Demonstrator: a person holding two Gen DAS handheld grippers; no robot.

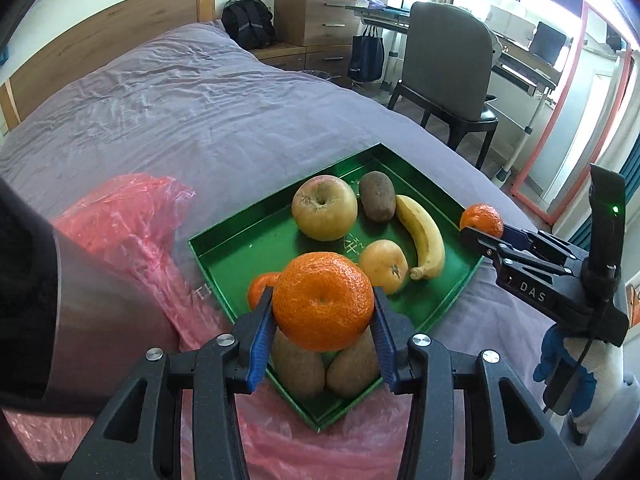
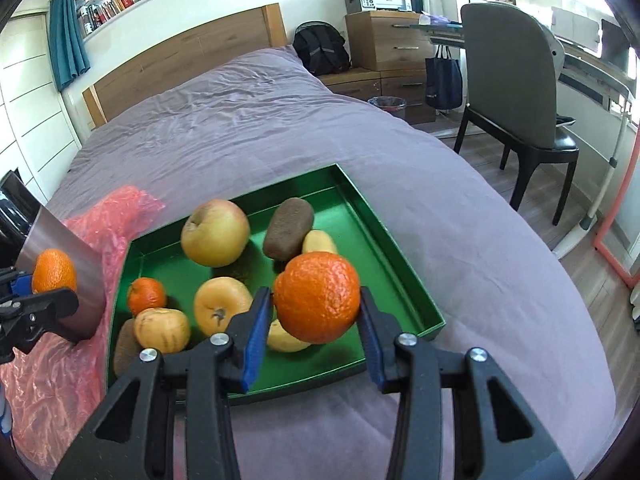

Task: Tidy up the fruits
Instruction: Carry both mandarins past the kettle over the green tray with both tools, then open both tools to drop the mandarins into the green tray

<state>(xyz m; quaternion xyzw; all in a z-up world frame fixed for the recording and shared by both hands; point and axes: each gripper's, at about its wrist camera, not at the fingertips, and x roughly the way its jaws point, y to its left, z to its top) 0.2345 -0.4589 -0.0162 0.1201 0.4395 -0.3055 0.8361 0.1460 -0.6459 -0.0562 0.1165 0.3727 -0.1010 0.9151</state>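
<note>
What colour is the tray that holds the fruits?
The tray is green, seen best in the right wrist view.

White letters "DAS" stand on the right tool body

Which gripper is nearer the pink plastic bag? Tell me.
Left. The left gripper, shut on a mandarin, hangs beside the pink plastic bag; the right gripper is across the green tray.

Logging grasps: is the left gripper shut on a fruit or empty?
Shut on a fruit. The left gripper has both blue jaws pressed against the sides of a mandarin, held above the green tray.
</note>
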